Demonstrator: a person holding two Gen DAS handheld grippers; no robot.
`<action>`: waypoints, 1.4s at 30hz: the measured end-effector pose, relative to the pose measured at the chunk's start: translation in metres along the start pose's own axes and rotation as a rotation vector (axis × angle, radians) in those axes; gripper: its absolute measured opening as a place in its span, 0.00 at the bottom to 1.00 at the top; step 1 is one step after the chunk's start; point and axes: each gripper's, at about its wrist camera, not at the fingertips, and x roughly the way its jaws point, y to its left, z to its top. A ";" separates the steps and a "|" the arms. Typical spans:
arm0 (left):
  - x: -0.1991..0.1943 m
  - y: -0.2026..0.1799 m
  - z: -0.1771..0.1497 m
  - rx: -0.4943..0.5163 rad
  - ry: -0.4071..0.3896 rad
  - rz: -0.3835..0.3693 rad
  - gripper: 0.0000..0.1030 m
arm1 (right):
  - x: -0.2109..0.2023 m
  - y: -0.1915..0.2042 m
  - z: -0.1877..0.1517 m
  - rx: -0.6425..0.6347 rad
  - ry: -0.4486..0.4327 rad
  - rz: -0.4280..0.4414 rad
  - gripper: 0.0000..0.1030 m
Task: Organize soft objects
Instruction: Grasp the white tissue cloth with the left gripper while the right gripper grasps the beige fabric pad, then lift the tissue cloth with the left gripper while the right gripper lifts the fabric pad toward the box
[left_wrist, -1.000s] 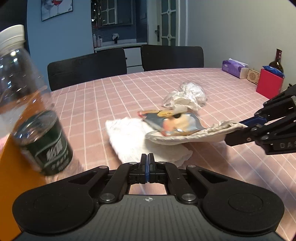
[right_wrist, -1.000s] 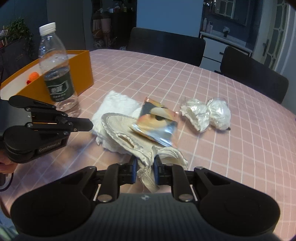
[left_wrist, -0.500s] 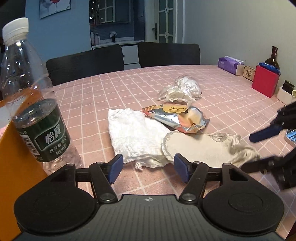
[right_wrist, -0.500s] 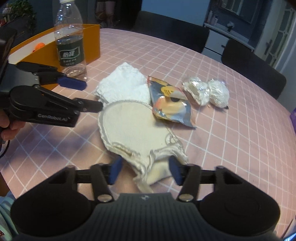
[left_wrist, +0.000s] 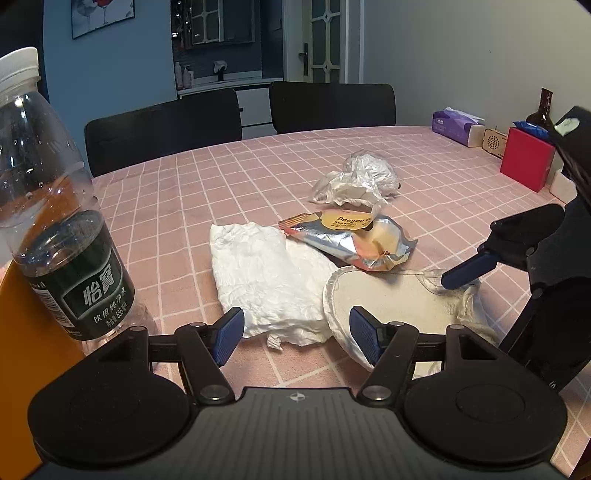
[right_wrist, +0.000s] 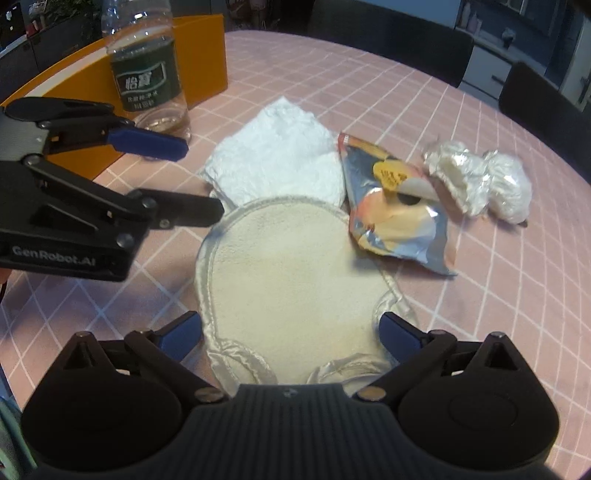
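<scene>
A beige round cloth (right_wrist: 291, 269) lies flat on the pink checked tablecloth (right_wrist: 498, 295). My right gripper (right_wrist: 291, 326) hovers over its near edge with the jaws opening. The cloth lies between the pads and they do not press on it. My left gripper (left_wrist: 297, 332) stands open and holds nothing, over the seam between the beige cloth (left_wrist: 399, 302) and a crumpled white tissue (left_wrist: 266, 280). It comes in from the left (right_wrist: 192, 181) in the right wrist view. A foil snack packet (right_wrist: 395, 218) rests at the cloth's far edge, with a silvery crumpled wrapper (right_wrist: 480, 181) beyond it.
A water bottle (left_wrist: 55, 229) stands close on the left, against an orange box (right_wrist: 199, 59). A red box (left_wrist: 526, 157), a tissue pack (left_wrist: 452, 123) and a dark bottle (left_wrist: 543, 107) sit at the far right of the table. Two black chairs (left_wrist: 332, 105) stand behind it.
The right gripper let go of the beige cloth, which dropped flat onto the table; the snack packet now lies beside it. Both grippers went from shut to open, and the right one sank.
</scene>
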 end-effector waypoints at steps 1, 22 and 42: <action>0.001 0.000 0.000 -0.002 0.004 0.001 0.75 | 0.002 0.000 -0.001 -0.007 0.008 0.004 0.97; 0.020 0.009 0.012 -0.056 0.011 0.005 0.84 | -0.012 -0.031 0.002 0.091 -0.027 0.014 0.39; 0.057 0.008 0.015 -0.151 0.105 -0.017 0.25 | -0.012 -0.029 0.005 0.131 -0.024 0.049 0.24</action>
